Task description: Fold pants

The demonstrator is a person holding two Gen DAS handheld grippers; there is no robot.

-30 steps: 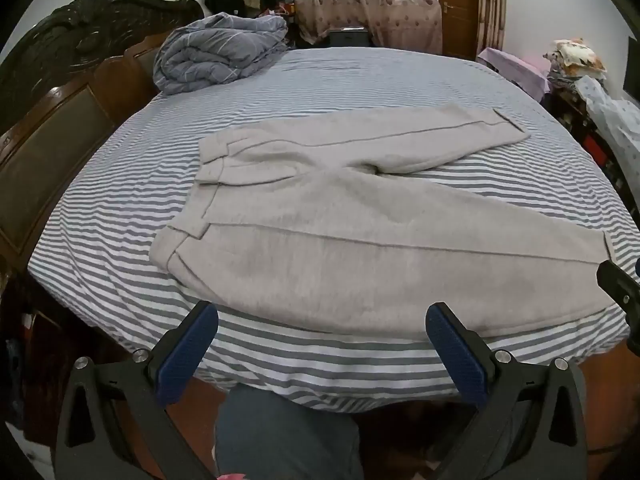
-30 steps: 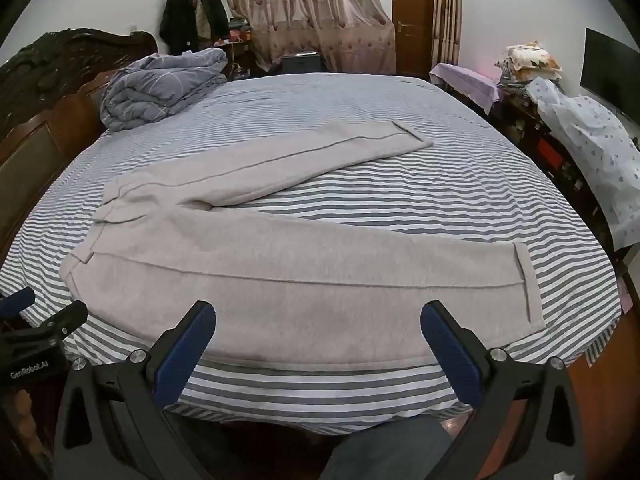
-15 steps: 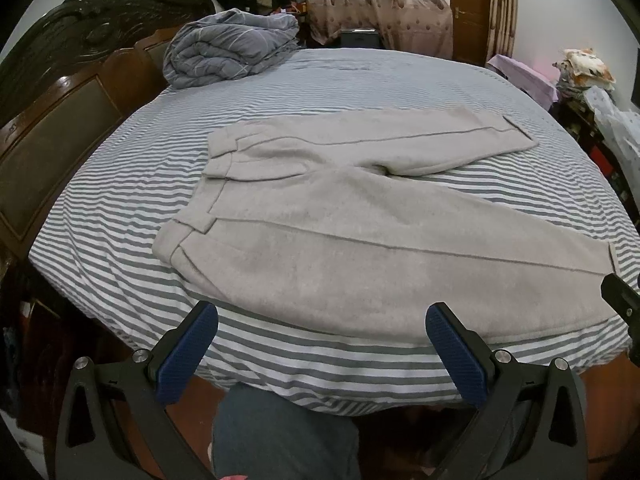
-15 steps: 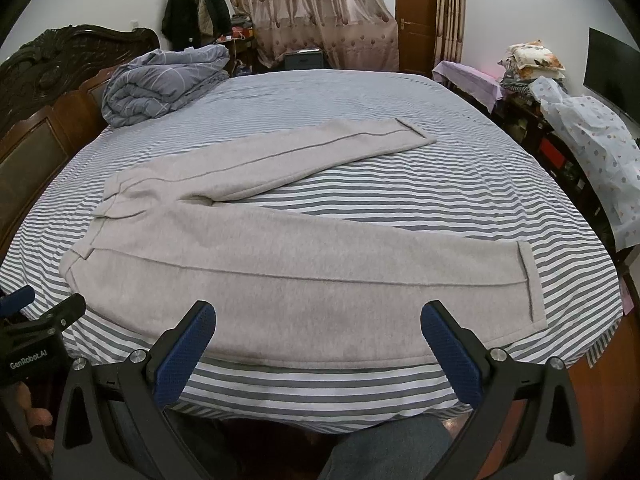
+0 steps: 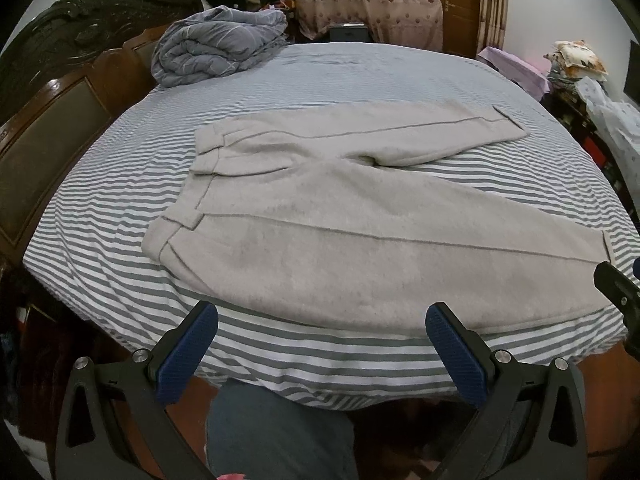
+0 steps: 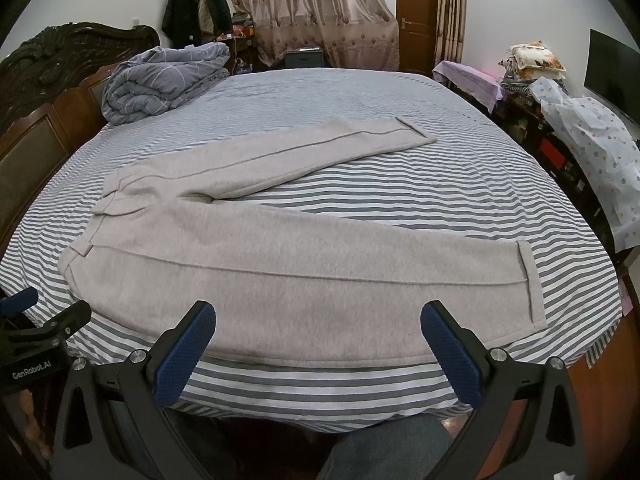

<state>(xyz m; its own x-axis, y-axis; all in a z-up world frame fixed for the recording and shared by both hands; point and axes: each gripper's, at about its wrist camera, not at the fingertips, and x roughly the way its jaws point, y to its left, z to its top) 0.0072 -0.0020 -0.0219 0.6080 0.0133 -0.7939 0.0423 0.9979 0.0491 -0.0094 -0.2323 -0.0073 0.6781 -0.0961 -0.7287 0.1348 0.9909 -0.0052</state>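
Both tools have edged closer to the pants.

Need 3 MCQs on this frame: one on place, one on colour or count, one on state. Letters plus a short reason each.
1. Where does the folded quilt lie?
A. at the far left of the bed, by the headboard
B. on the pants
C. on the floor

2. What colour are the pants?
A. dark blue
B. light grey
C. black

3. What state are the two claws in?
A. both shut on the pants
B. left shut, right open
C. both open, holding nothing

Answers:
1. A: the quilt sits on the striped sheet beside the dark wooden headboard, apart from the pants.
2. B: the pants are pale grey, spread flat with the legs splayed apart.
3. C: the left claw and the right claw each show blue pads wide apart, short of the cloth's near edge.
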